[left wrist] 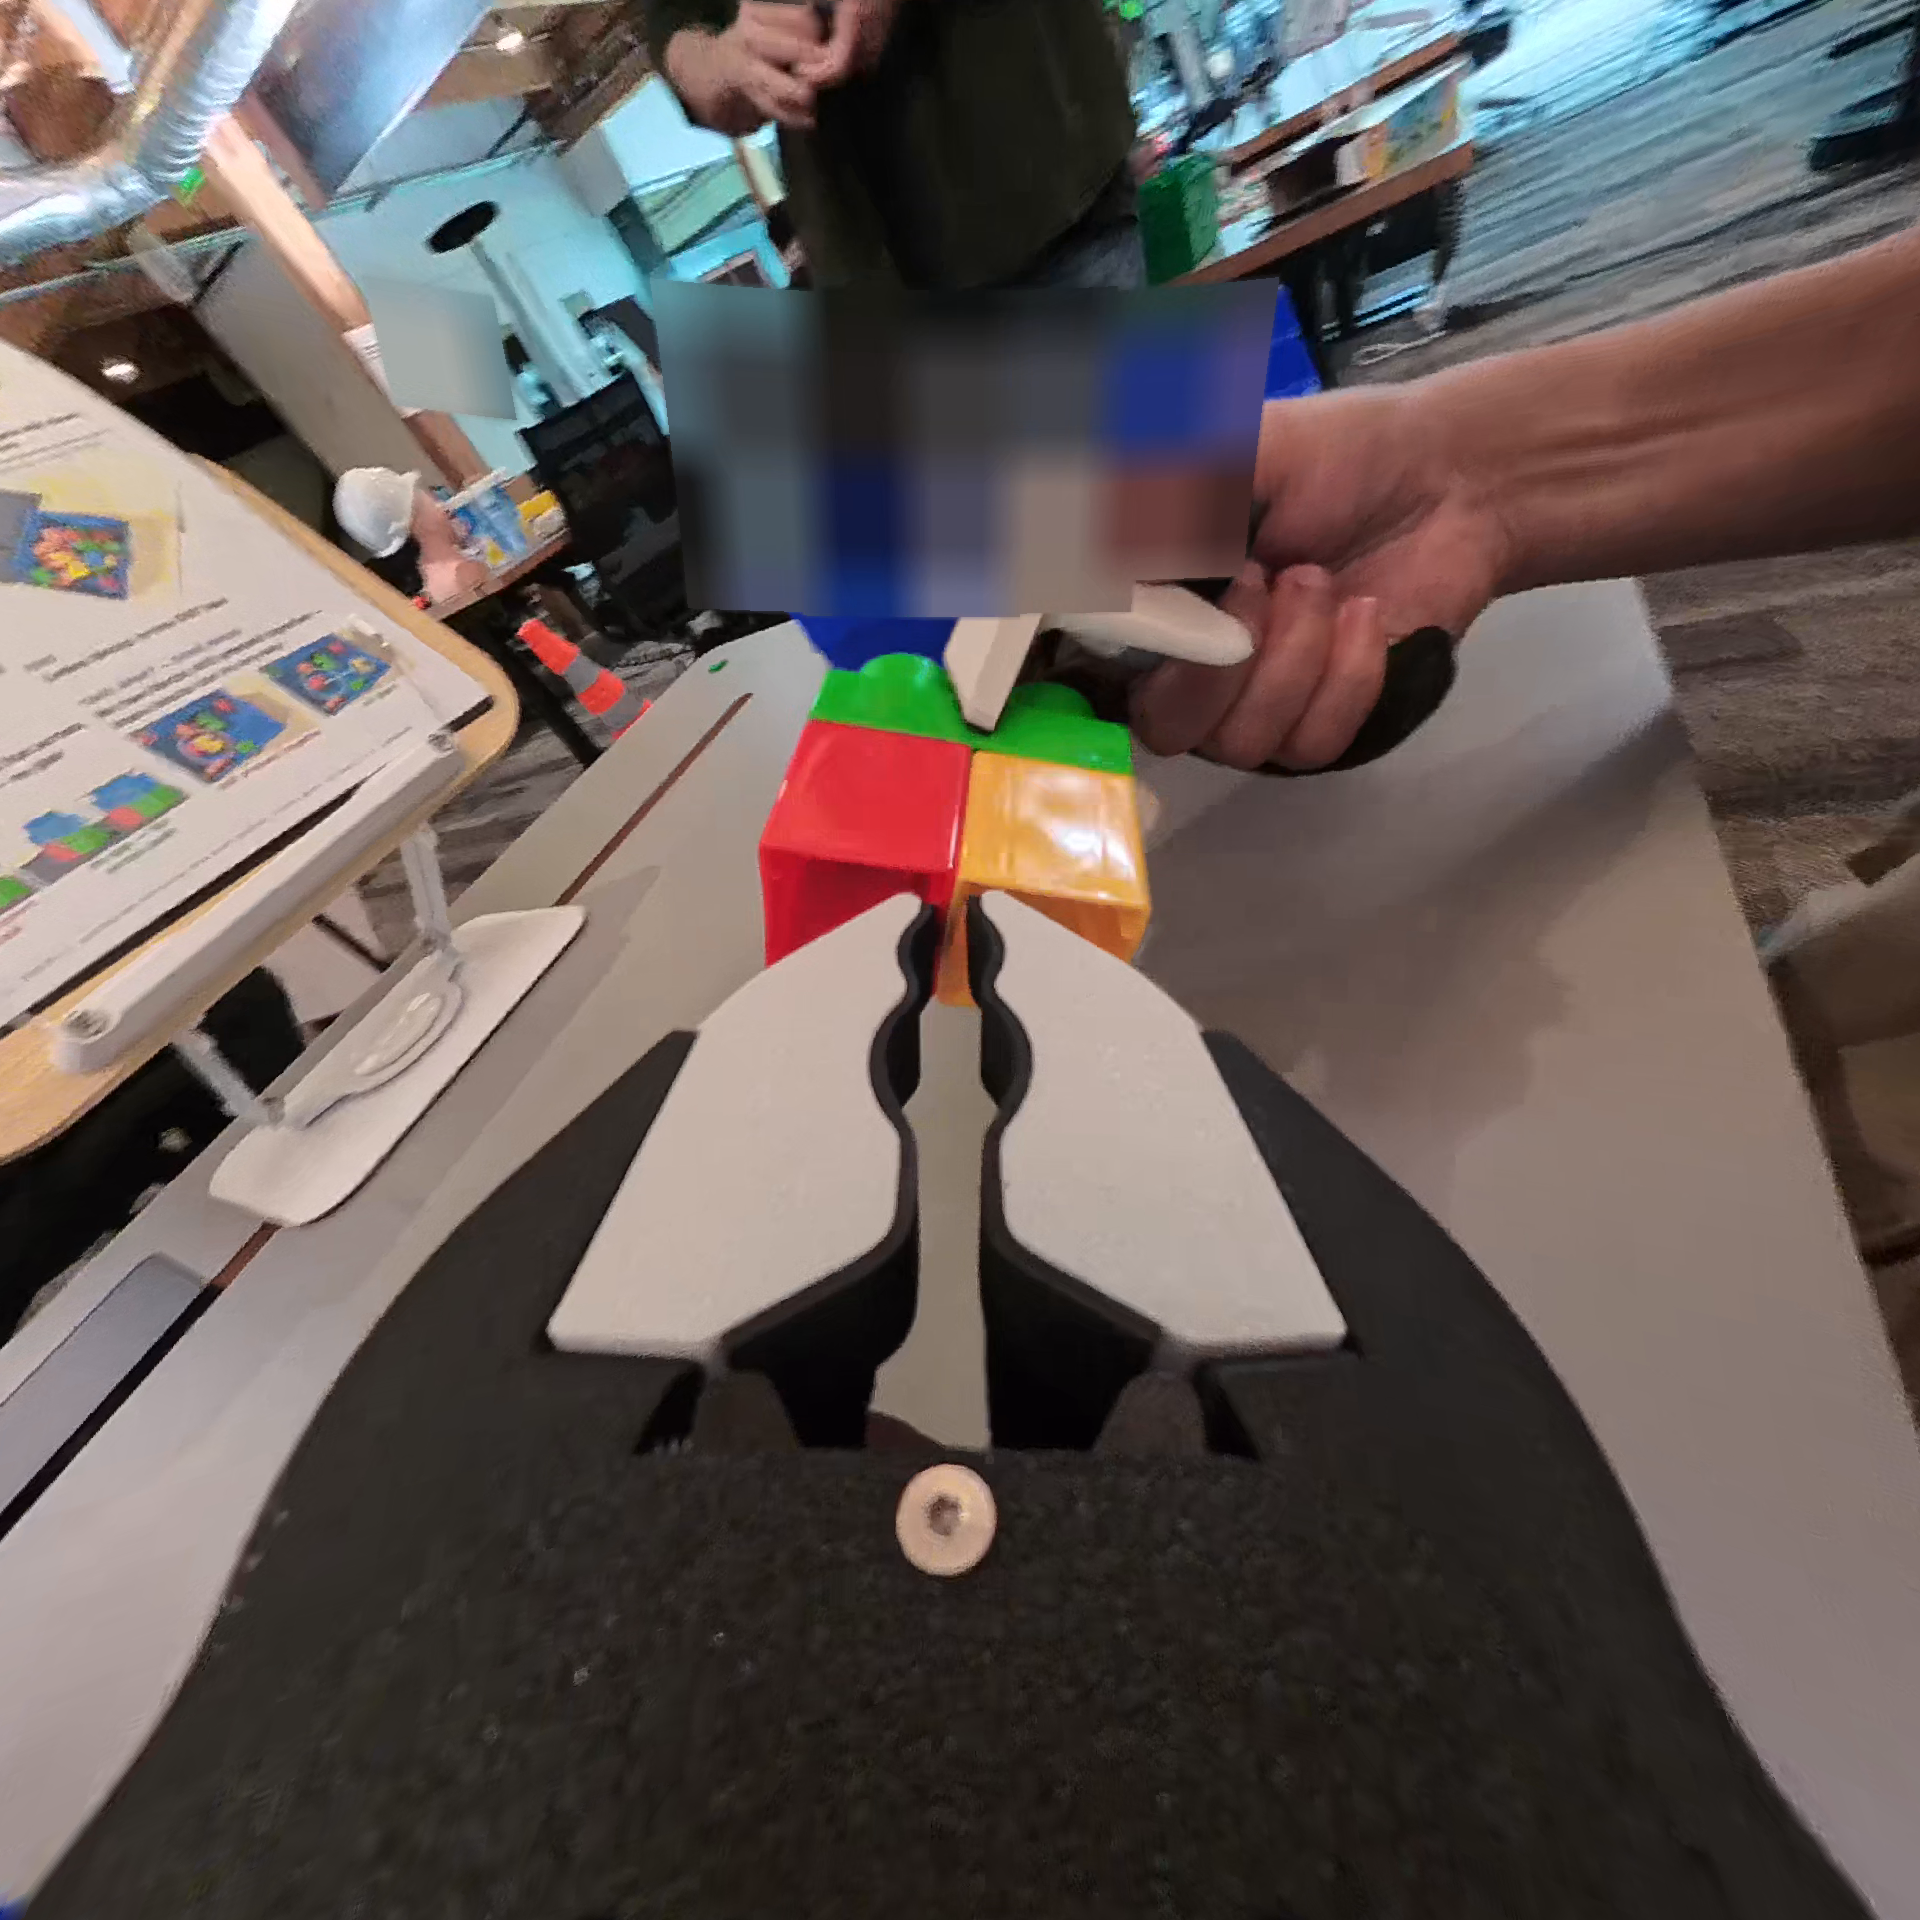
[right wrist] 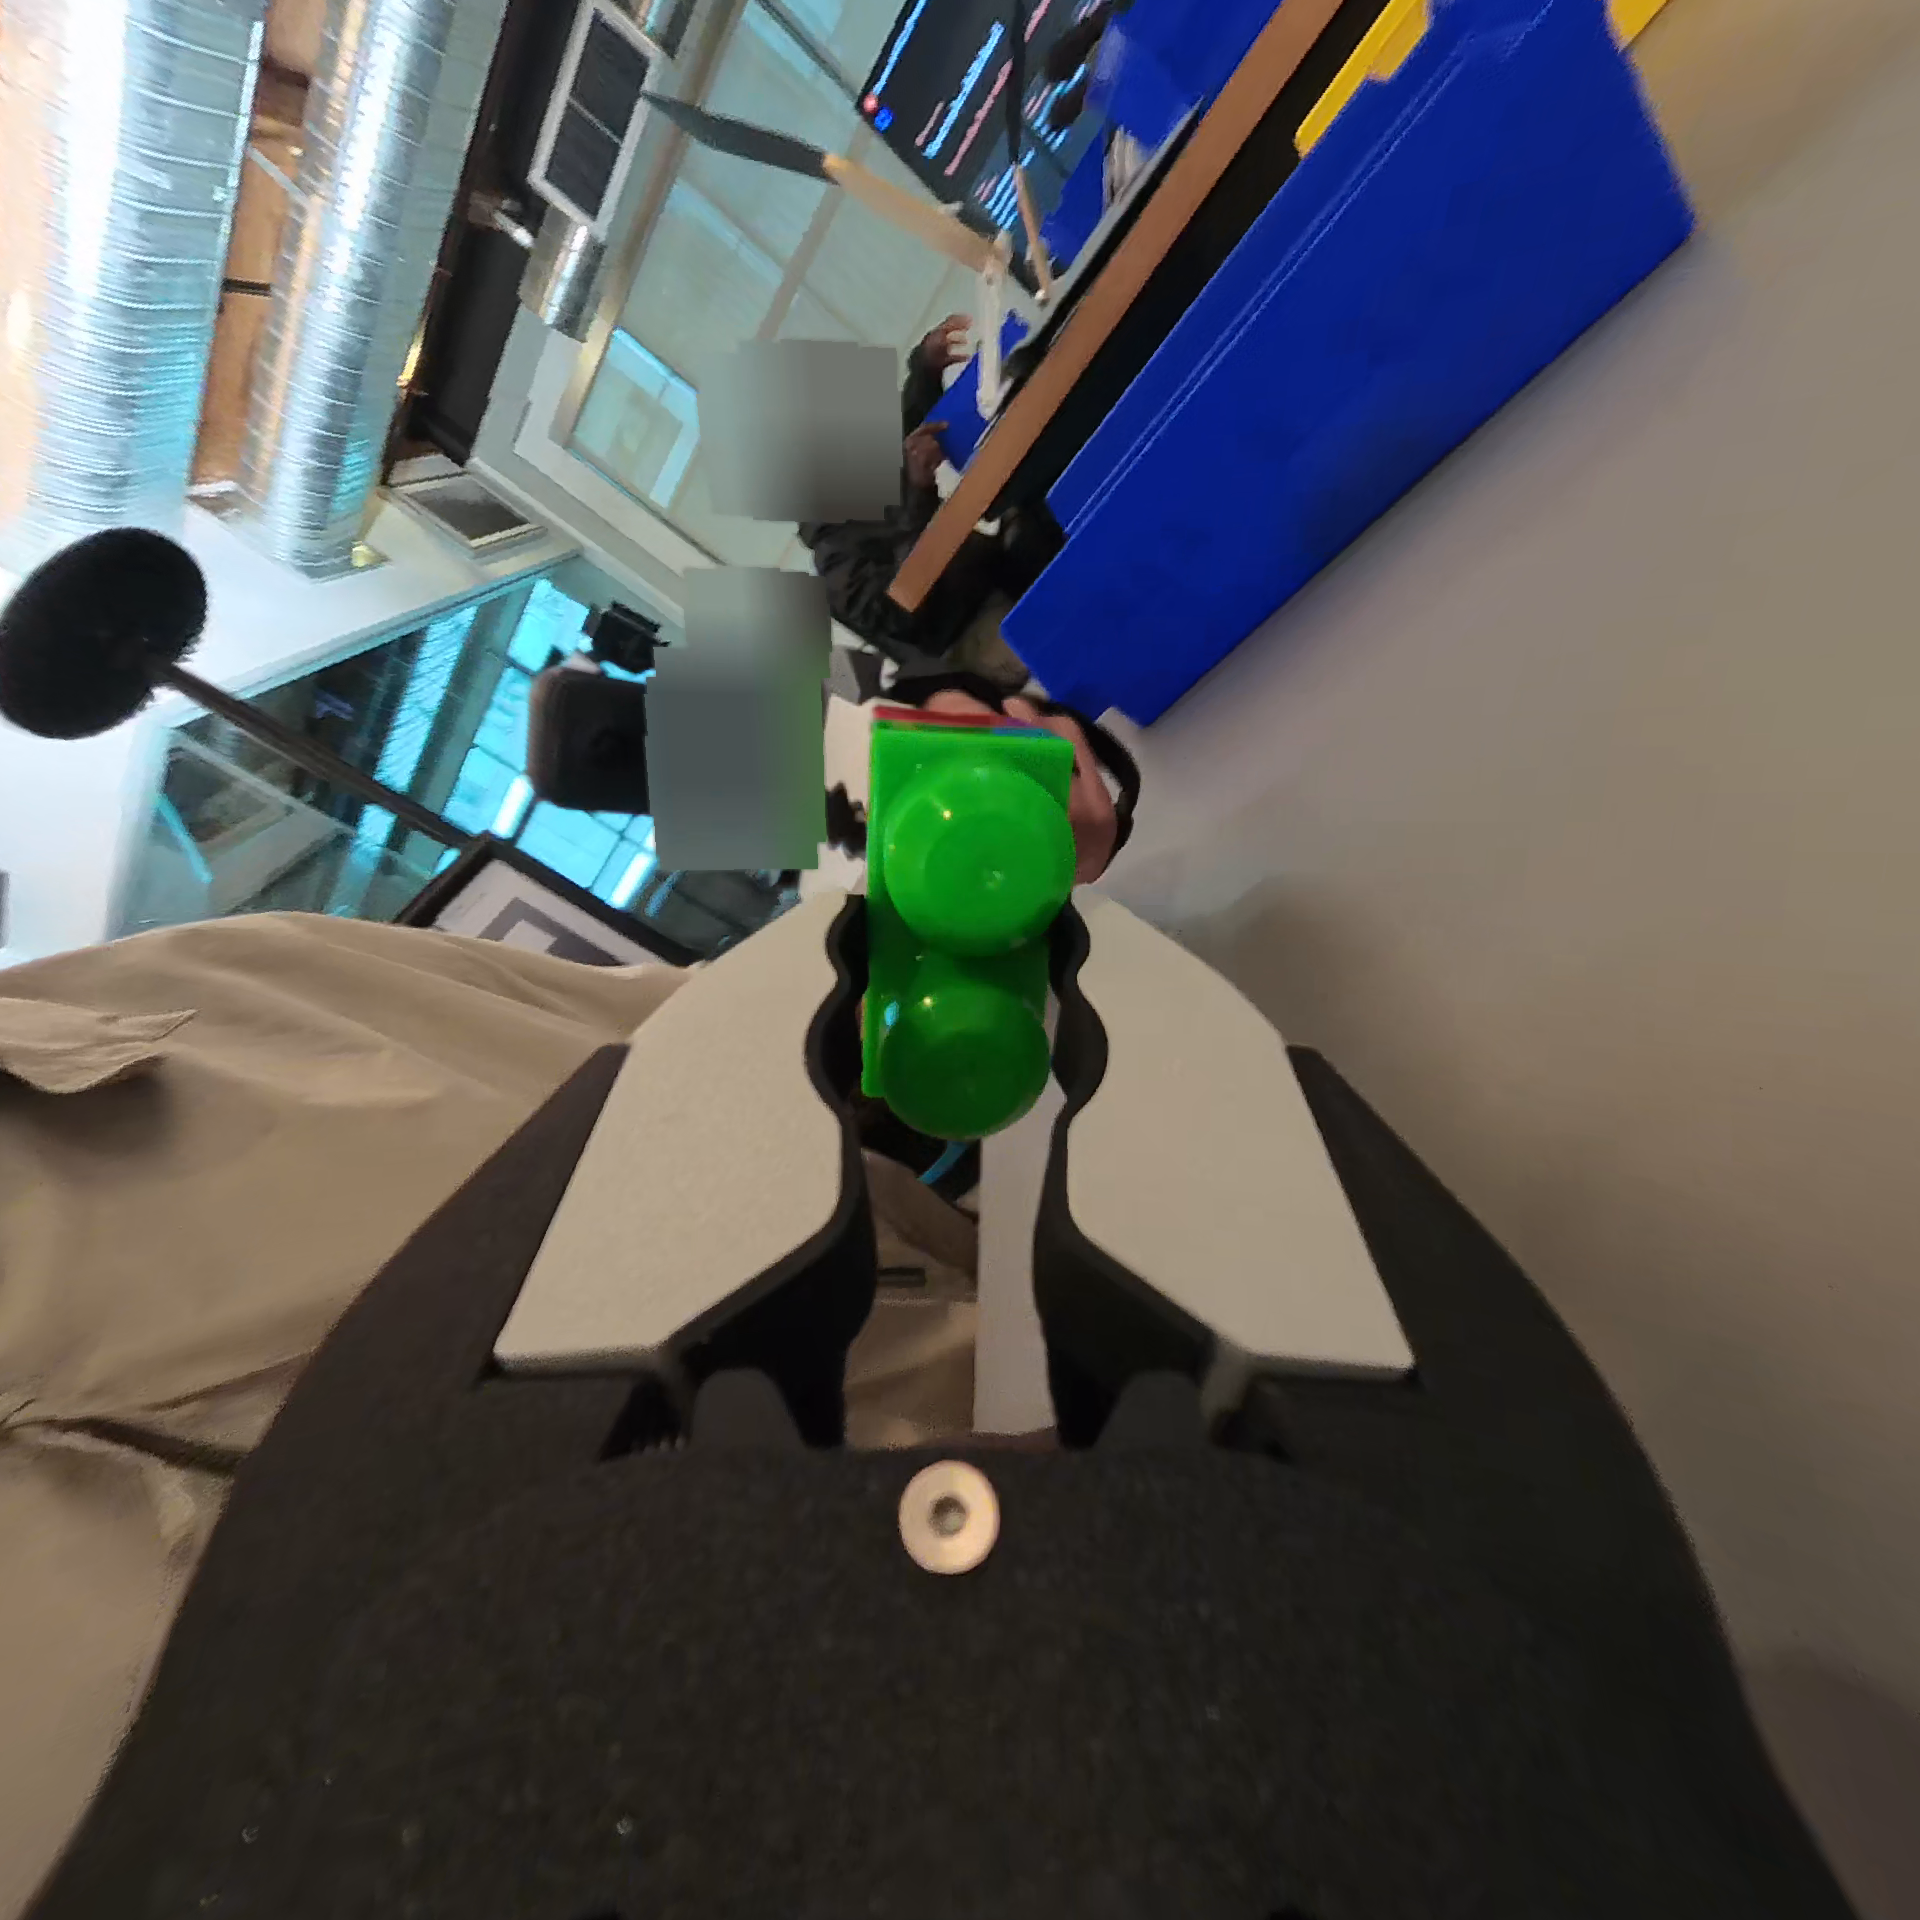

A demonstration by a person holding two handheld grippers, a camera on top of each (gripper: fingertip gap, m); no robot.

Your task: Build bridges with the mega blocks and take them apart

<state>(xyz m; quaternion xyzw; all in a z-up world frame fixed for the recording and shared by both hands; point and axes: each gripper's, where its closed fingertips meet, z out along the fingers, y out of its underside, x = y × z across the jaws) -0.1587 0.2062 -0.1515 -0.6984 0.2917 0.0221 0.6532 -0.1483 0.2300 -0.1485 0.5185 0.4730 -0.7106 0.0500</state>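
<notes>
— While pulling the green block (right wrist: 966,914) off, how should it go?

— Straight away from the red block (left wrist: 862,805) and orange block (left wrist: 1055,831), judging by the fit, with no twisting.

— And the tongs?

— The right tongs (right wrist: 961,997) are clamped on the green block between their tips. The left tongs (left wrist: 951,935) are nearly together, pinching the orange block's near wall just ahead of them, above the table (left wrist: 1455,1039).

left tongs (left wrist: 948,920) nearly closed, right tongs (right wrist: 961,971) clamped
</notes>
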